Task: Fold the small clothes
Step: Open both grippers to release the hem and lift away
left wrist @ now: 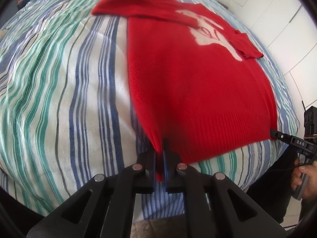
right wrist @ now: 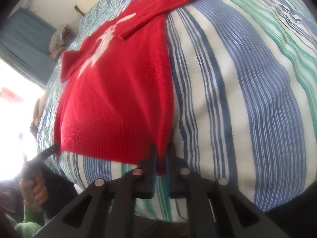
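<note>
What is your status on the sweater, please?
Left tool and right tool each shut on a hem corner. Red sweater flat on striped bedspread, sleeves folded in. Nothing obstructing.

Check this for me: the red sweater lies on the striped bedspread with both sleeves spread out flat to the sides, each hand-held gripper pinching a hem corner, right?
Not quite. The red sweater has both sleeves folded in across its chest, as the left wrist view shows. The rest holds: it lies on the striped bedspread, left hand-held gripper and right hand-held gripper each pinching a hem corner.

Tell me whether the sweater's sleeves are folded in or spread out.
Folded in: both sleeves lie across the chest of the red sweater, over its white pattern.
</note>
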Motion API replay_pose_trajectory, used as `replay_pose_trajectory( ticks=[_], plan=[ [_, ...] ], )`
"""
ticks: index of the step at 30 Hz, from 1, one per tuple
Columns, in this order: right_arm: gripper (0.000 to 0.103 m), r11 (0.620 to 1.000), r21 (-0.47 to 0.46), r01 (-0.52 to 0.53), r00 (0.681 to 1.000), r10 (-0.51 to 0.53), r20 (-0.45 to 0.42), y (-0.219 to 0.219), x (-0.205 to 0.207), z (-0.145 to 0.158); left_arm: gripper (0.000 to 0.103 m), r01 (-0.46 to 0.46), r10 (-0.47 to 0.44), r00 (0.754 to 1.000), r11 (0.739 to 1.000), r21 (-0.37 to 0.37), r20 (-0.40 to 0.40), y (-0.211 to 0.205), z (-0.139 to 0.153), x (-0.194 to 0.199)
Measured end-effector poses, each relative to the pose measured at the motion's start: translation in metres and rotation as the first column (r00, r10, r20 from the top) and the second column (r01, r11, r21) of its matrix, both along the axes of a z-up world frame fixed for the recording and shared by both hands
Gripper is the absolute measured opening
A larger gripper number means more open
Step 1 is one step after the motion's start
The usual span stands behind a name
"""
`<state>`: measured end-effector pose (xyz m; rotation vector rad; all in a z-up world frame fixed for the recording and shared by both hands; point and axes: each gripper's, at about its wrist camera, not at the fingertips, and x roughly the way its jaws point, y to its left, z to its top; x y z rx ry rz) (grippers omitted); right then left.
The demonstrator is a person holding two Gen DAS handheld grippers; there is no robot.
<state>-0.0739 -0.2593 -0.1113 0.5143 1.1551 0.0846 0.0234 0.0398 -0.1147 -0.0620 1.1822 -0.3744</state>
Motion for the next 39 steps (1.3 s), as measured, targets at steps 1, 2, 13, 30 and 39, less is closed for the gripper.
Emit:
replay_pose_trajectory(
  ticks=[1,2,13,30,39],
  plan=[
    [0.009,1.000,0.001,0.000,1.000,0.000,-0.001,0.000,0.000,0.000,0.006,0.001,-0.001,1.000,1.000,0.002,0.001,-0.001,0.000,0.000],
    [0.010,1.000,0.003,0.001,1.000,-0.001,-0.001,0.000,-0.001,0.001,0.007,0.003,-0.003,1.000,1.000,0.003,0.001,-0.001,0.000,0.000],
    [0.019,1.000,0.027,0.009,1.000,-0.009,-0.012,0.000,-0.011,0.002,0.022,0.016,-0.016,1.000,1.000,0.006,-0.015,0.001,0.004,-0.011],
    [0.046,0.998,-0.063,0.010,0.997,-0.015,-0.081,-0.013,-0.036,0.021,0.081,-0.089,0.087,0.995,0.995,0.046,0.051,0.048,0.056,-0.044],
    [0.052,0.982,-0.176,0.064,0.998,-0.060,0.030,-0.031,-0.028,0.054,0.087,-0.313,0.322,0.939,0.946,-0.083,0.125,0.091,0.077,-0.002]
  ],
)
